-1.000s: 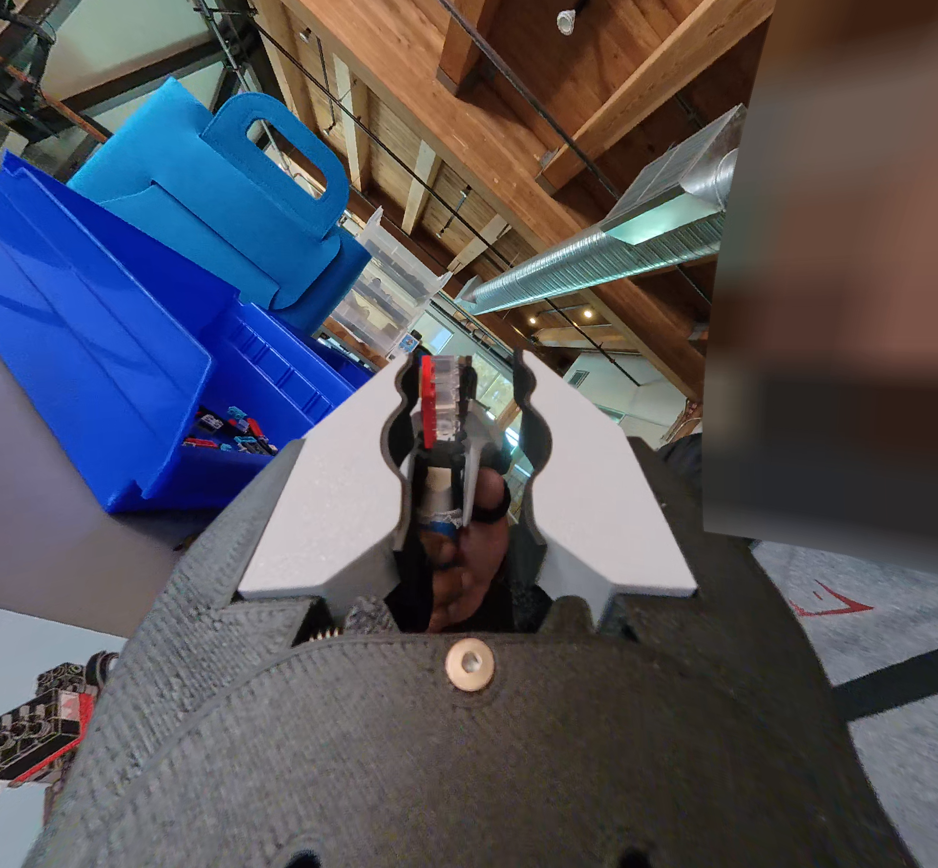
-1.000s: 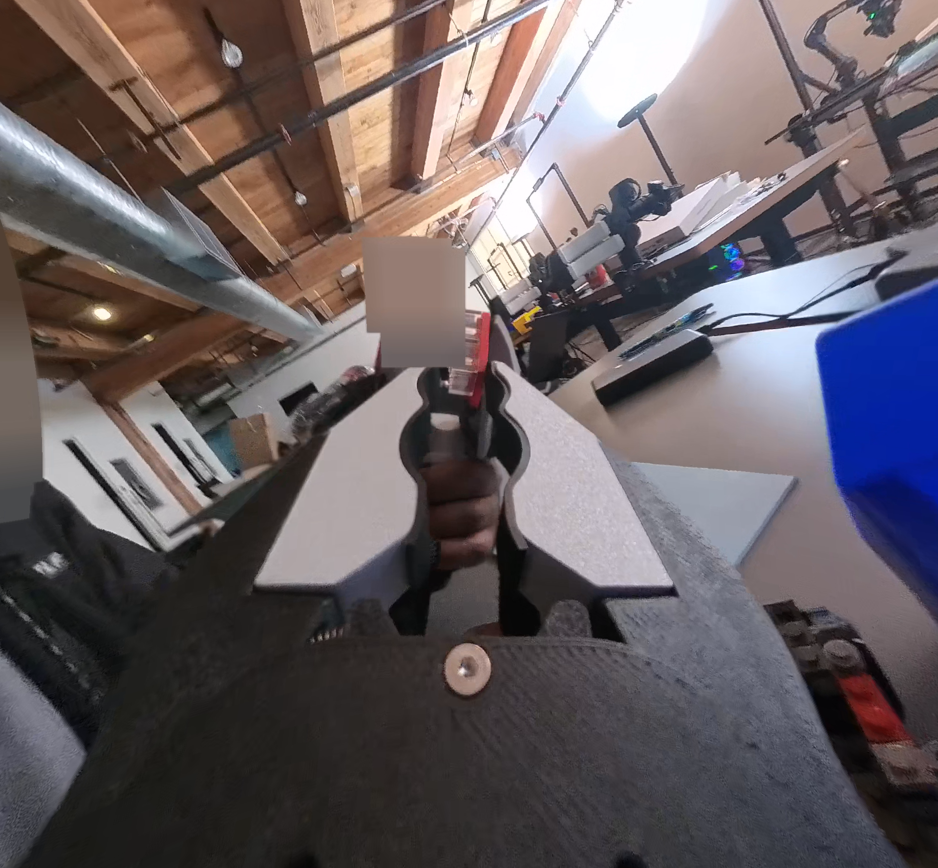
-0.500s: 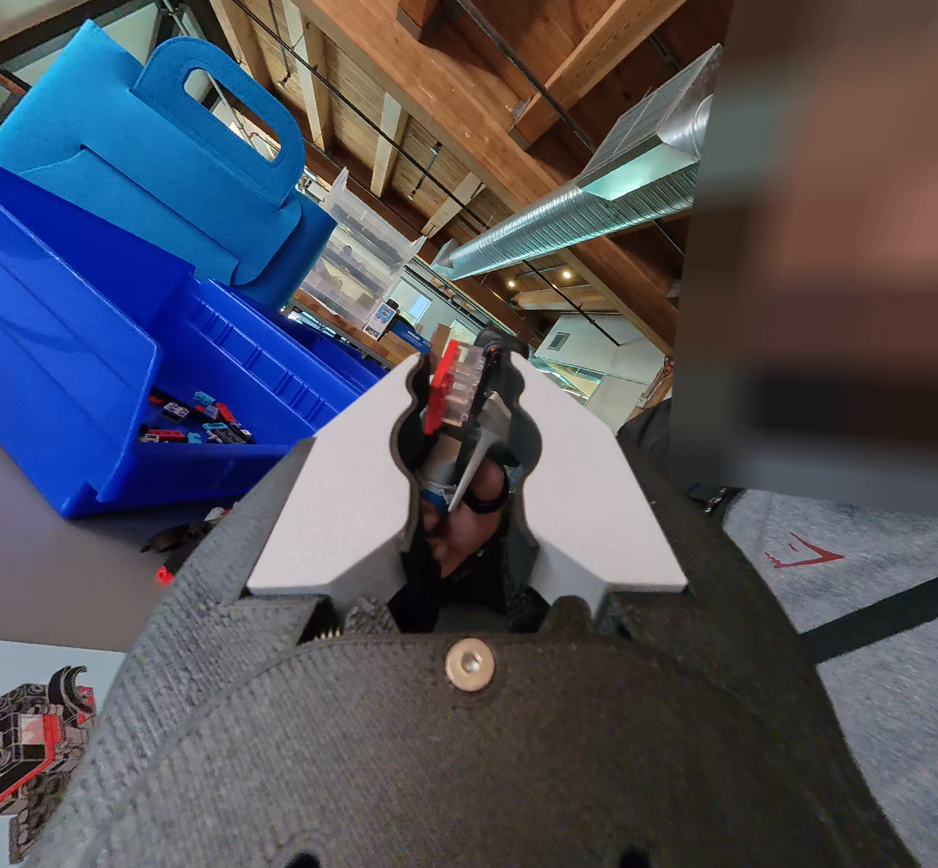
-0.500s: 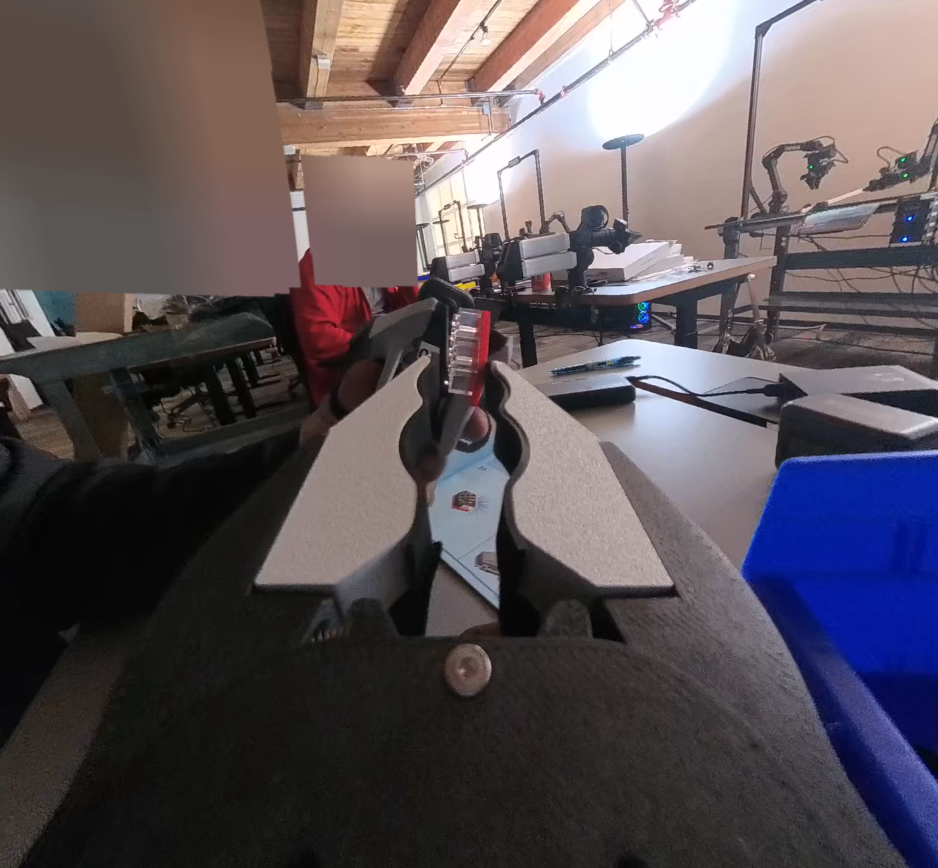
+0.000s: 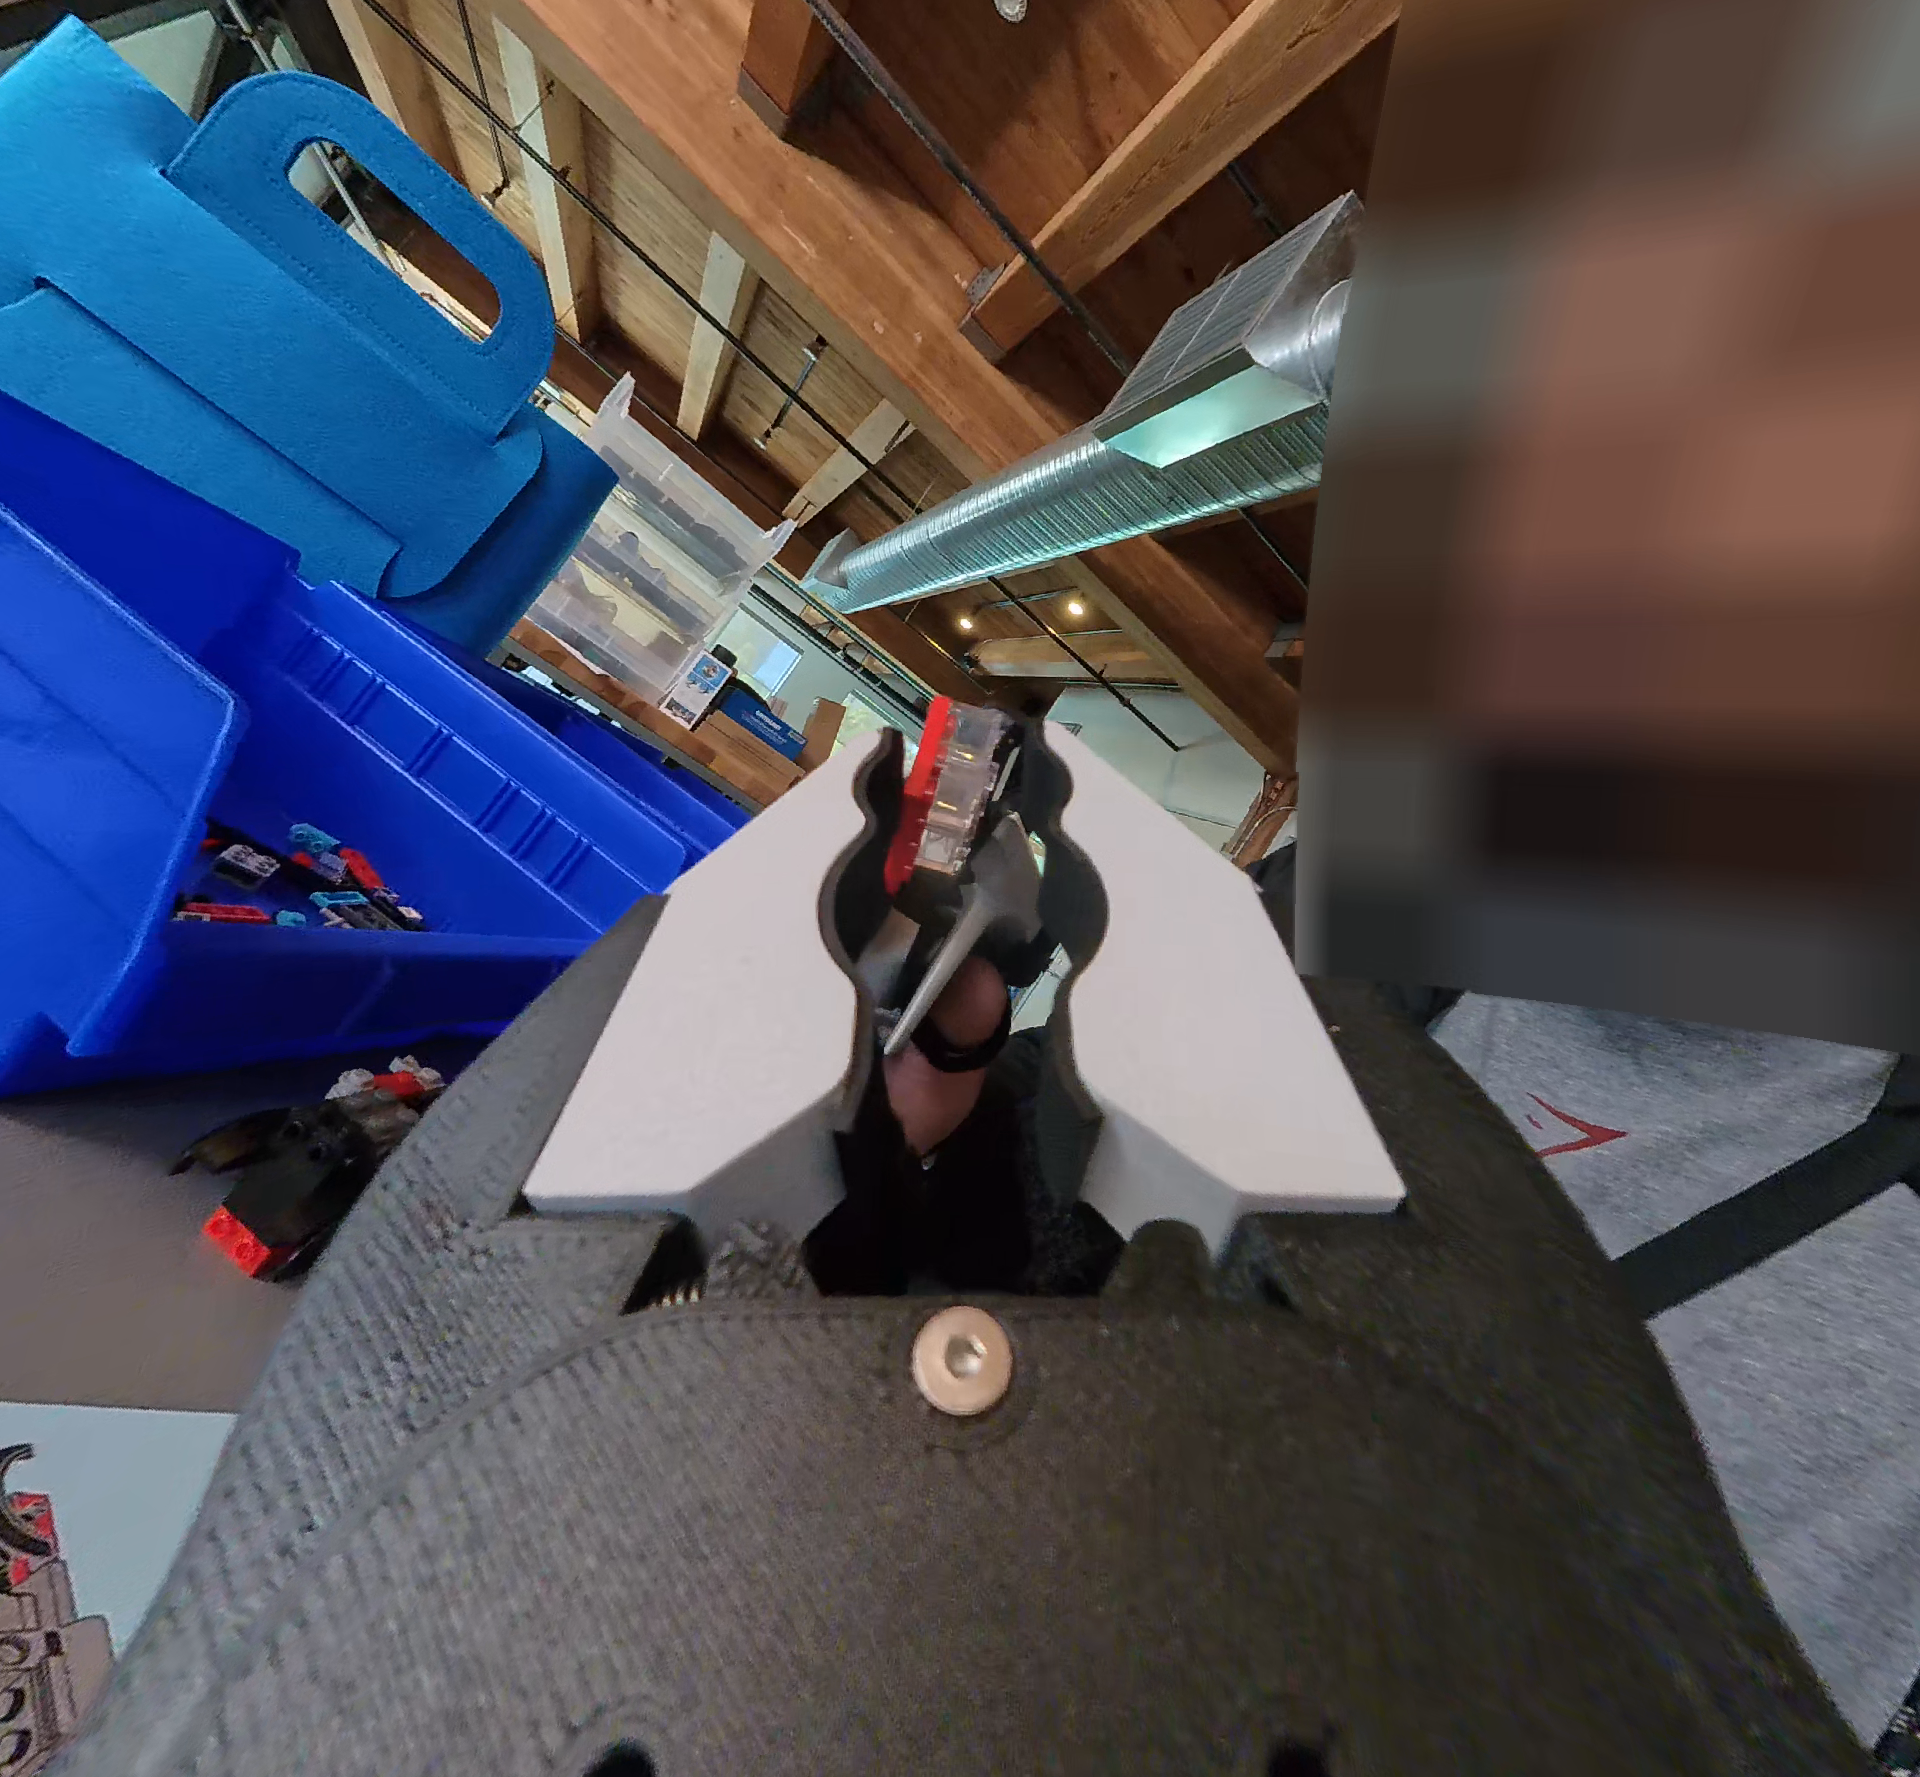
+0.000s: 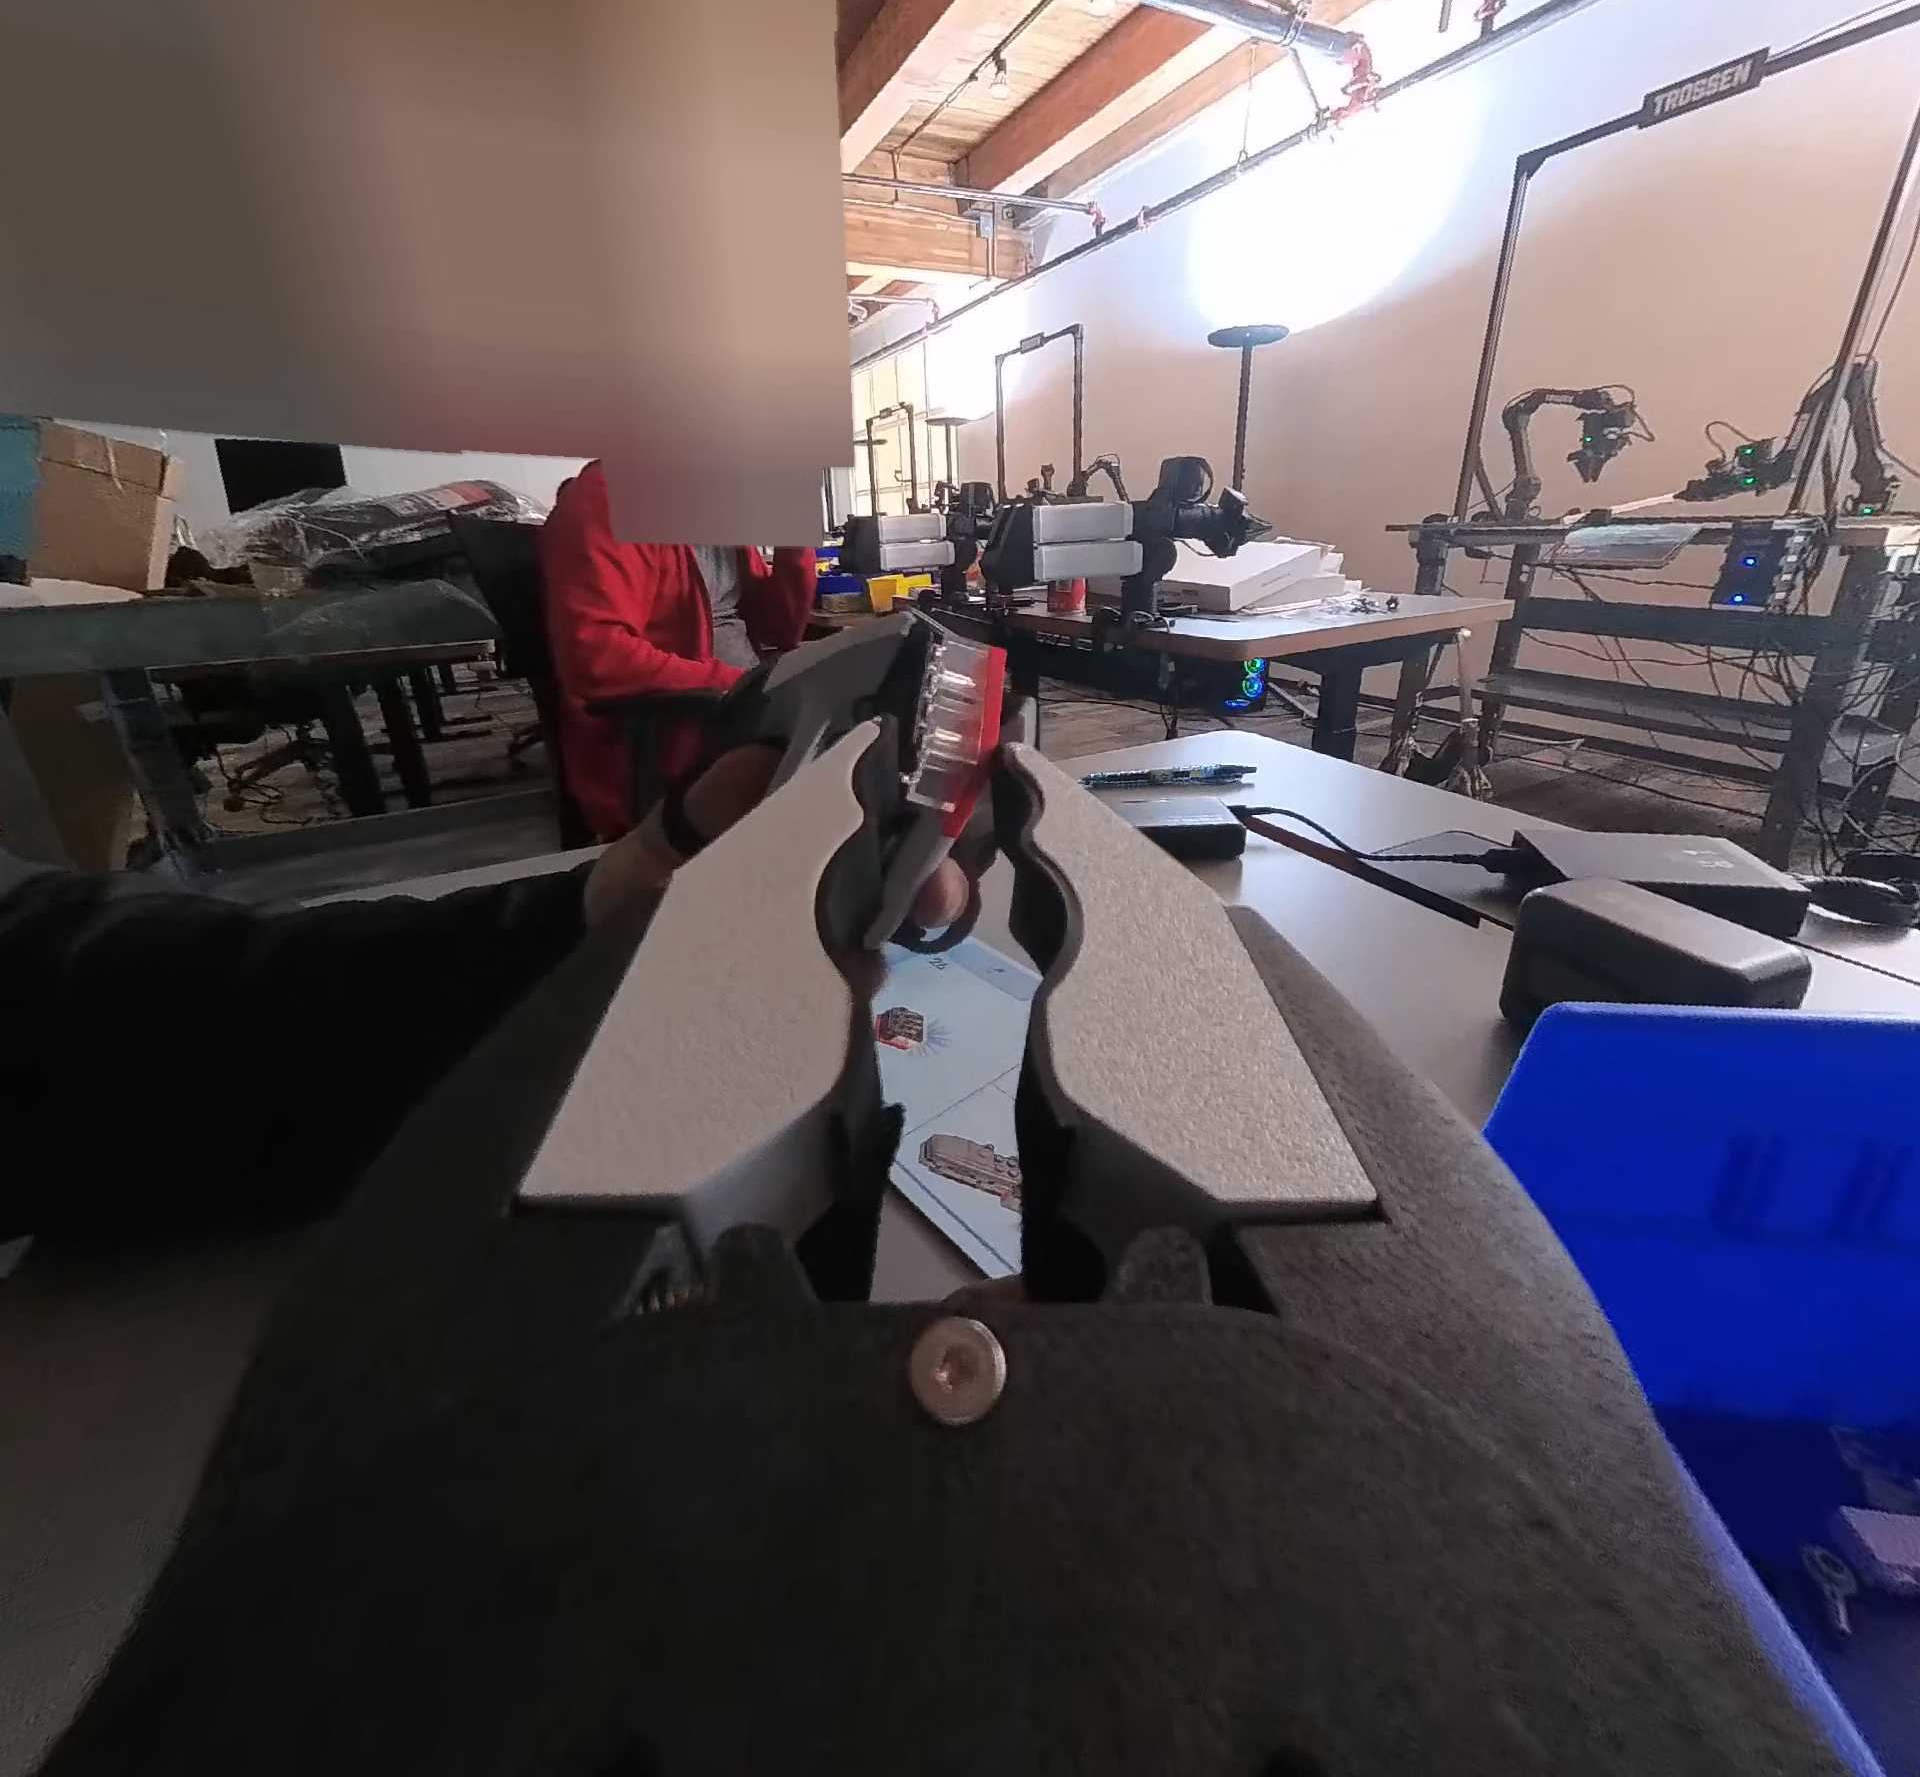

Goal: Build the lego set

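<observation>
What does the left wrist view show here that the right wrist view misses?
Only the left wrist view shows the loose bricks in the blue bin and the dark partial build on the table. Only the right wrist view shows the instruction sheet and the black boxes. Both show the red and clear piece held between the left gripper and right gripper.

In the right wrist view, a black plate with pale lettering (image 6: 1701, 101) sits on the top bar of a black metal frame (image 6: 1501, 304) at two o'clock. A small printed number marks the pale blue instruction sheet (image 6: 961, 989) just below centre. In the left wrist view, a blue box (image 5: 771, 719) at eleven o'clock bears white print too small to read.
</observation>
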Demonstrator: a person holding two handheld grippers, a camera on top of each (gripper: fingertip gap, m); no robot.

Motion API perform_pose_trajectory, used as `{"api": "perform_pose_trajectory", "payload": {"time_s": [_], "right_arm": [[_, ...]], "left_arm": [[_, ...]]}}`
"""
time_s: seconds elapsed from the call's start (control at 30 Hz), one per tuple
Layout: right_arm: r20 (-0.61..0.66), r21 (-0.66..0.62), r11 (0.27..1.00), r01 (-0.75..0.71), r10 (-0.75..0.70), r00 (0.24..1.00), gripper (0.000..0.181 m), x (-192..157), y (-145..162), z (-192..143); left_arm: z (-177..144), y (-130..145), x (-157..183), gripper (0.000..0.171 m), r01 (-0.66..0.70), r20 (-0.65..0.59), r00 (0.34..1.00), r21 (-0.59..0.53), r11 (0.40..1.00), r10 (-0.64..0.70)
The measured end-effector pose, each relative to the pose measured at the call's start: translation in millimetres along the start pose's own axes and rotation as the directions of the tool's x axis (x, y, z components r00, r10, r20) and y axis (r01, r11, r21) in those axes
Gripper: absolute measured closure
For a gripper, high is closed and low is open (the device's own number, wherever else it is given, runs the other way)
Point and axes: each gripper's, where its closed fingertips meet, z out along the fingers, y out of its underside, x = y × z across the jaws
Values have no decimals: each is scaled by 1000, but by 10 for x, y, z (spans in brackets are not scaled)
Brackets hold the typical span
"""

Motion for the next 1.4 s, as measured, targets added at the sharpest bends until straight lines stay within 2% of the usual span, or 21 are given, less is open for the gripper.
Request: {"api": "perform_pose_trajectory", "payload": {"time_s": [0.13, 0.3, 0.67, 0.87, 1.17, 1.4], "right_arm": [[-1, 16, 998, -61, 61, 998, 162, 35, 0, -6], [16, 28, 989, -146, 145, 989, 162, 62, 3, -10], [54, 18, 986, -166, 165, 985, 162, -2, 35, 14], [76, 18, 983, -182, 180, 981, 161, -29, 23, 16], [123, 12, 952, -305, 302, 945, 156, -35, -25, 8], [112, -4, 937, -349, 347, 931, 162, -13, -9, 16]], "left_arm": [[12, 20, -16, 142, 0, 14, 1000, -14, 1000, 0], [35, 73, -46, 145, -18, 33, 999, -32, 999, 19], [86, 74, 8, 150, 34, -30, 999, 36, 999, -33], [67, 58, -11, 152, 23, -24, 999, 52, 998, -21], [51, 42, -11, 153, -6, -13, 1000, 47, 999, 7], [48, 50, -13, 153, 0, -23, 1000, 46, 999, 2]]}}
